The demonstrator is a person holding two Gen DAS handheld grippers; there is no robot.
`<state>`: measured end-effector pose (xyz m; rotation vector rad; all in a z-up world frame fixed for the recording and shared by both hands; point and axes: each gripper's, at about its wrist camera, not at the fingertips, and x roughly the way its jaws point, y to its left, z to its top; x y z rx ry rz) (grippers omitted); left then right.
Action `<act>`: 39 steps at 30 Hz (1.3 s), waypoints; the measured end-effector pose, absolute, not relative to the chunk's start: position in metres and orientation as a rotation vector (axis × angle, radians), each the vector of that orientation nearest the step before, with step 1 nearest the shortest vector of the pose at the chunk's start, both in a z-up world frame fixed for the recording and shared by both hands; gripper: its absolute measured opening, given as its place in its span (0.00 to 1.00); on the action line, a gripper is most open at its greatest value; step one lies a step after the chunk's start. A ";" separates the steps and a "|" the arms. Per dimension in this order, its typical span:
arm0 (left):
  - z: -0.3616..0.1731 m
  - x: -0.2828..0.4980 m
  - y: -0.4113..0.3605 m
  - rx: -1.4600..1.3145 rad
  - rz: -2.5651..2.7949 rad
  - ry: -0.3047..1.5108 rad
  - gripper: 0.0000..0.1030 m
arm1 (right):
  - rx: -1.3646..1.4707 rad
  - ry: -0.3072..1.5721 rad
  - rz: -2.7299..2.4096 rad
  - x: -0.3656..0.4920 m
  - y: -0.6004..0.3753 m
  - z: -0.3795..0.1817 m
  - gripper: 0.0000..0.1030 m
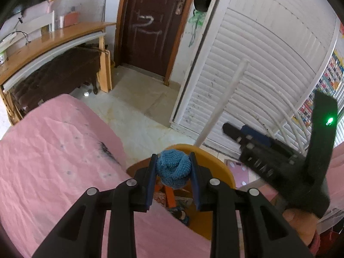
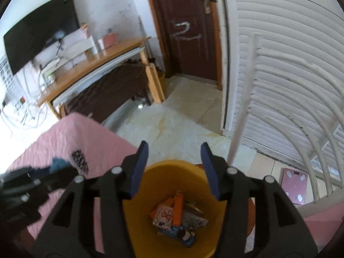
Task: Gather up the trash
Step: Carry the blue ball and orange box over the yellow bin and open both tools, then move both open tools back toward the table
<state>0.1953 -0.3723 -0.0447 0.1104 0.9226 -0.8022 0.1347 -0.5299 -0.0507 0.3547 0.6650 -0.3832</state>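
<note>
Left tool point(image 1: 173, 167) grips the blue knitted ball point(image 1: 173, 168) above the yellow bin point(image 1: 217, 161).

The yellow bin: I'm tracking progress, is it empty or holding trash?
Holding trash. The bin has wrappers on its bottom, well below the rim.

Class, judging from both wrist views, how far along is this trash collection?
Done: wrappers and packets already lie in the yellow bin. In hand: the left gripper holds a blue knitted ball above the bin; the right gripper is open and empty. Left: dropping the ball in.
</note>
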 end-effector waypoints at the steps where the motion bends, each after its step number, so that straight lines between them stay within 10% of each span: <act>1: -0.047 0.195 -0.376 0.111 -0.807 0.933 0.26 | 0.370 0.655 -0.395 0.132 -0.536 -0.050 0.48; 7: -0.054 0.191 -0.386 0.093 -0.813 0.960 0.79 | 0.438 0.615 -0.433 0.117 -0.562 -0.046 0.49; 39: -0.017 0.247 -0.138 0.105 -0.378 0.835 0.80 | 0.206 0.631 -0.113 0.154 -0.423 -0.025 0.63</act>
